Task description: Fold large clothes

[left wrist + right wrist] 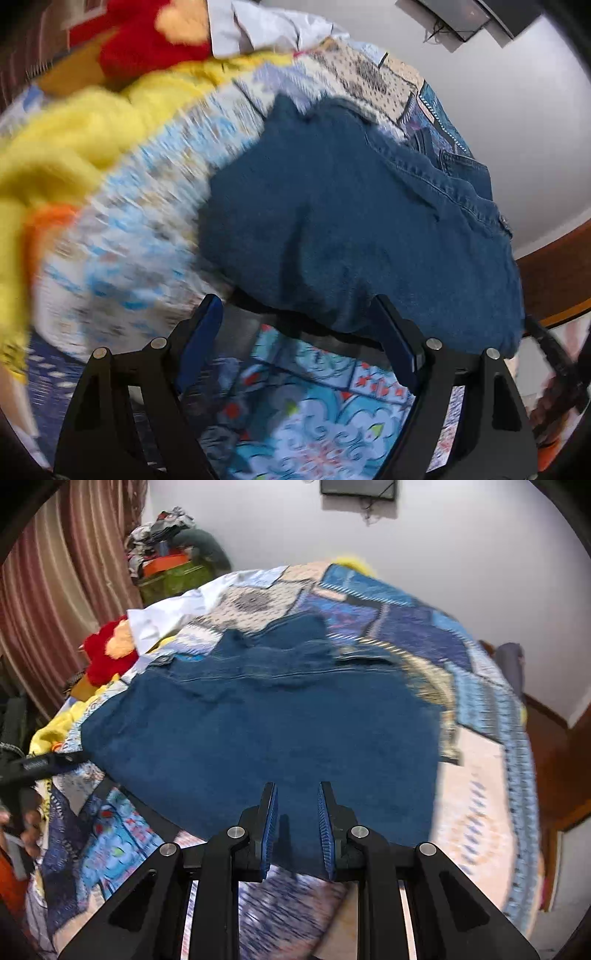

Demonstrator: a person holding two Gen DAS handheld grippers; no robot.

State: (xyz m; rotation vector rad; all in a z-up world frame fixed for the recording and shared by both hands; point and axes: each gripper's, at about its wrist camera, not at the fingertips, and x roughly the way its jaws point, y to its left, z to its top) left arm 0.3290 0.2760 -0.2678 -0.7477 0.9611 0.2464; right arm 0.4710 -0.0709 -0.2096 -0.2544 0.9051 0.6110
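Note:
A blue denim garment [258, 731] lies spread on a patterned bedspread [480, 812], its collar end towards the far wall. In the left wrist view the denim [351, 221] fills the middle right. My left gripper [299, 317] is open wide at the garment's near hem, with nothing between its blue pads. My right gripper [295, 812] is open with a narrower gap, its fingertips over the near hem of the denim and holding nothing. The left gripper also shows in the right wrist view [55, 760] at the garment's left edge.
A yellow and red plush toy [110, 110] and a white cloth [266, 26] lie at the bed's left side. A pile of clothes [170, 554] stands by the curtain [55, 609]. A dark frame [358, 487] hangs on the white wall. Wooden furniture [569, 757] borders the right.

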